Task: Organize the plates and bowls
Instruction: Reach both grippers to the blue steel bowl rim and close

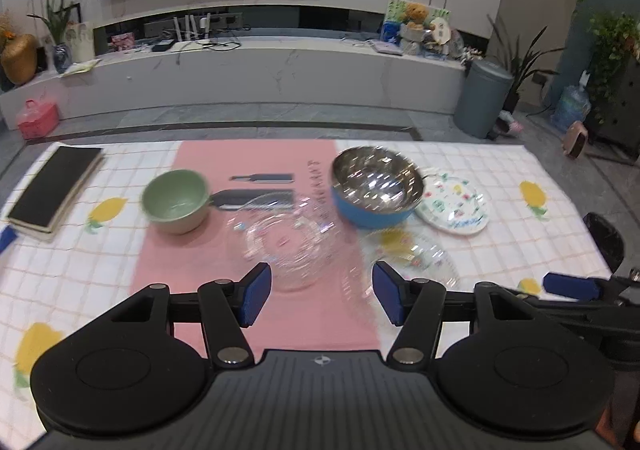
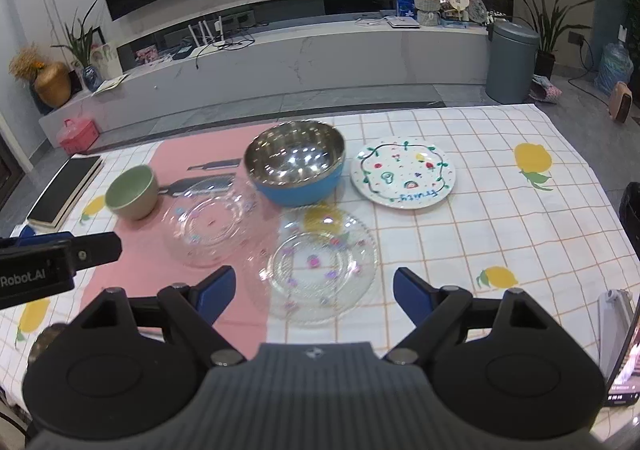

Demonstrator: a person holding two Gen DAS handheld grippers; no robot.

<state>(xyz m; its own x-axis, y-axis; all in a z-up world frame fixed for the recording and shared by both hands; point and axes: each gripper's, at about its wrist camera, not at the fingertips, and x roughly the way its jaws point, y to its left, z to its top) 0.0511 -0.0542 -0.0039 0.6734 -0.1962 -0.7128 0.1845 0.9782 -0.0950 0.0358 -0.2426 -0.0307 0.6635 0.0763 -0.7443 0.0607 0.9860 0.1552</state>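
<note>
You are holding both grippers released: left gripper (image 1: 320, 292) over the glass bowl (image 1: 286, 240), right gripper (image 2: 314, 290) over the glass plate (image 2: 320, 264), both sitting upright on the lemon-print counter (image 2: 500, 218).

You have a cloth (image 2: 500, 210) under everything: matt woven fabric, white check with a plain pink panel. The steel bowl (image 2: 296, 160) is polished metal inside, mirror-bright with glints, and its blue outside looks like smooth plastic or enamel. The green bowl (image 2: 132, 192) looks like matt plastic or ceramic; you cannot tell which. Your two clear dishes, the glass bowl (image 2: 212, 226) and glass plate (image 2: 316, 266), are glossy, with ribbed rims. The white plate (image 2: 404, 178) is glazed and smooth. Your gripper pads (image 2: 412, 296) are matt blue rubber on black plastic arms
</note>
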